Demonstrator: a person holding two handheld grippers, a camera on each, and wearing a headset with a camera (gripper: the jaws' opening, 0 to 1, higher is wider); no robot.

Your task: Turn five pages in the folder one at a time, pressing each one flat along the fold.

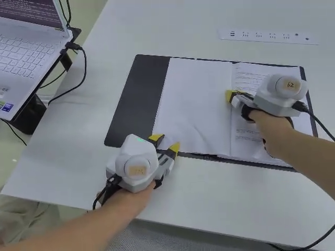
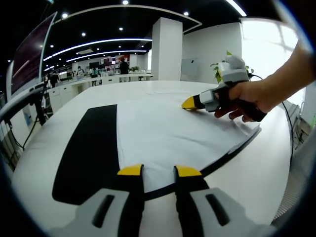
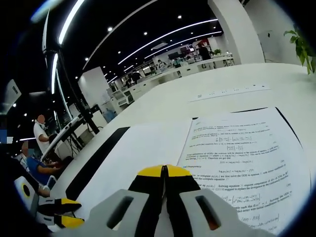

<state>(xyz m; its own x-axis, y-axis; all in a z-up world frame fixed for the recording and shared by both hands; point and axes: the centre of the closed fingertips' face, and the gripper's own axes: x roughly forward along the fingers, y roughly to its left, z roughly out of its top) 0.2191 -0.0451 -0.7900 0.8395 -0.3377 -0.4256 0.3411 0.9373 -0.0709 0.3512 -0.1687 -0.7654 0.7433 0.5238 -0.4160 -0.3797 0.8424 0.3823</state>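
A black folder (image 1: pixel 140 99) lies open on the white table. A blank white page (image 1: pixel 196 104) rests flat over its left half, and a printed page (image 1: pixel 257 78) lies on the right. My right gripper (image 1: pixel 230 97) is shut, its yellow tips down on the paper at the fold; in its own view the shut tips (image 3: pixel 163 172) sit between the blank page (image 3: pixel 143 148) and the printed page (image 3: pixel 247 148). My left gripper (image 1: pixel 166 143) is open at the folder's near edge, holding nothing. In the left gripper view its tips (image 2: pixel 159 171) stand just short of the blank page (image 2: pixel 163 133).
A white laptop (image 1: pixel 26 47) on a black stand sits at the far left, with cables (image 1: pixel 78 68) running from it. A white power strip (image 1: pixel 268 36) lies beyond the folder. The table's front edge runs just behind my left gripper.
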